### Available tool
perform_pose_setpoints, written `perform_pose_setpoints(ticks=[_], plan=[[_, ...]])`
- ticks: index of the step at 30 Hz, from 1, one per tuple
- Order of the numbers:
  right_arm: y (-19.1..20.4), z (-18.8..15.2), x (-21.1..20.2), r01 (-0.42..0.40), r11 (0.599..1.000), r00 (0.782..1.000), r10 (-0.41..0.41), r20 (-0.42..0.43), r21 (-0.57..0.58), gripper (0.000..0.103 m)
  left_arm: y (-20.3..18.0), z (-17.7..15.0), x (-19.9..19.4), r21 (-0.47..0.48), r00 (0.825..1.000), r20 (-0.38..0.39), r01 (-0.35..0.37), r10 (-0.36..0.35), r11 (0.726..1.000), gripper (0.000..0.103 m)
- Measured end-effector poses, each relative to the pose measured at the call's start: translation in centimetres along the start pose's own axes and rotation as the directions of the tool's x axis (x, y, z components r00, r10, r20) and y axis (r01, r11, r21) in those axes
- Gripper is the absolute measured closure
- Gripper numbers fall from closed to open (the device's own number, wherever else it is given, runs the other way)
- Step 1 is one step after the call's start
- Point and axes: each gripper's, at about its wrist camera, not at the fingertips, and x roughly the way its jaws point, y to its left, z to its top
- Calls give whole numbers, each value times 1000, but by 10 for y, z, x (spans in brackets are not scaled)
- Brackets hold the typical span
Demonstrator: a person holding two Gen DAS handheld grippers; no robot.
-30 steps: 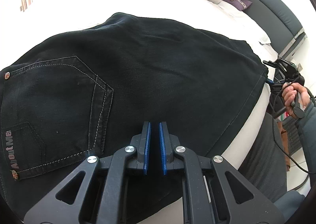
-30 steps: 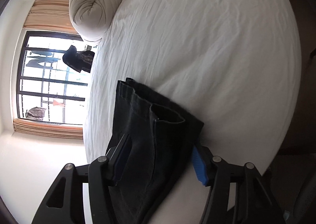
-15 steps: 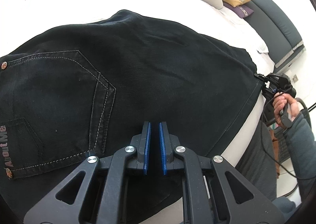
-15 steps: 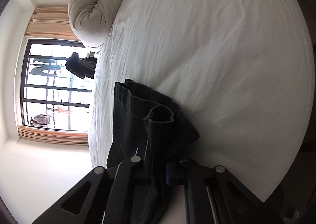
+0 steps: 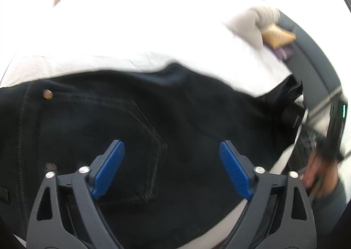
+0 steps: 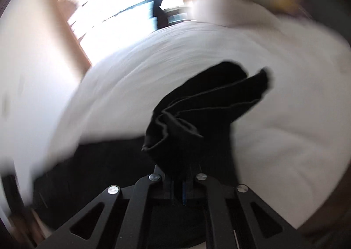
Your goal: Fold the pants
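Note:
Black pants (image 5: 186,121) lie on a white bed, back pocket and rivets to the left in the left wrist view. My left gripper (image 5: 172,170) is open, its blue pads spread wide just above the seat of the pants, holding nothing. My right gripper (image 6: 178,185) is shut on the bunched hem end of the pants (image 6: 197,117) and holds it lifted above the bed. The right gripper also shows at the far right of the left wrist view (image 5: 294,115), gripping that lifted end. Both views are motion-blurred.
The white bed sheet (image 5: 131,36) stretches beyond the pants. A beige rolled duvet (image 5: 252,23), a yellow cushion (image 5: 277,37) and a grey headboard (image 5: 311,56) are at the right. A bright window (image 6: 122,5) is behind the bed.
My left gripper has opened from shut and moved over the pocket area. My right gripper, shut on the hem, has swung up and around, lifting the leg end.

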Motion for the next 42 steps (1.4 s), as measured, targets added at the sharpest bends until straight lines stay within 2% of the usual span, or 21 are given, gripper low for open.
perform_pose_setpoints(ticks=[1, 2, 4, 6, 9, 13, 16, 21, 27, 28, 29, 30, 32, 35, 38, 42], plan=[[37, -9, 9, 6, 987, 999, -13, -38, -159, 98, 2, 3, 1, -4, 1000, -10, -9, 9, 1000, 13], [64, -23, 24, -17, 967, 996, -7, -94, -254, 98, 3, 5, 3, -9, 1000, -18, -15, 15, 1000, 13], [79, -38, 44, -50, 967, 987, 10, -160, -250, 98, 2, 8, 6, -22, 1000, -23, 0, -1, 1000, 13], [84, -46, 56, -33, 966, 984, -13, -176, -257, 98, -3, 14, 10, -33, 999, -36, 35, -36, 999, 13], [87, -48, 57, -17, 956, 987, -31, -159, -292, 98, -17, 22, 28, -69, 990, -102, 95, -102, 993, 13], [85, -44, 48, -18, 947, 995, -16, -102, -322, 98, -51, 38, 66, -124, 953, -212, 192, -215, 973, 13], [87, -47, 43, 1, 935, 998, -24, -60, -356, 98, -72, 46, 91, -126, 939, -266, 189, -217, 974, 13], [96, -53, 25, 26, 929, 1000, -24, 9, -370, 98, -83, 57, 128, -210, 916, -322, 178, -240, 961, 10], [105, -53, 17, 24, 919, 999, -12, 35, -394, 98, -82, 59, 142, -255, 901, -324, 209, -287, 944, 12], [106, -54, 17, 24, 918, 999, -10, 36, -397, 98, -80, 58, 140, -261, 899, -323, 217, -297, 941, 14], [108, -53, 15, 23, 916, 999, -8, 38, -399, 98, -81, 58, 141, -265, 895, -323, 228, -309, 937, 27], [110, -52, 16, 22, 915, 999, -6, 41, -402, 98, -81, 57, 141, -266, 886, -332, 243, -325, 933, 35], [114, -52, 12, 26, 911, 999, -4, 54, -411, 98, -79, 55, 139, -264, 878, -338, 256, -338, 930, 69], [124, -57, 7, 27, 902, 998, 2, 66, -430, 98, -72, 52, 133, -276, 880, -321, 266, -349, 924, 85], [136, -58, 8, 16, 891, 998, 13, 60, -454, 98, -61, 52, 122, -278, 893, -288, 266, -344, 923, 95], [152, -61, 14, -13, 876, 999, 33, 31, -482, 98, -45, 50, 109, -265, 912, -269, 238, -309, 934, 96]])
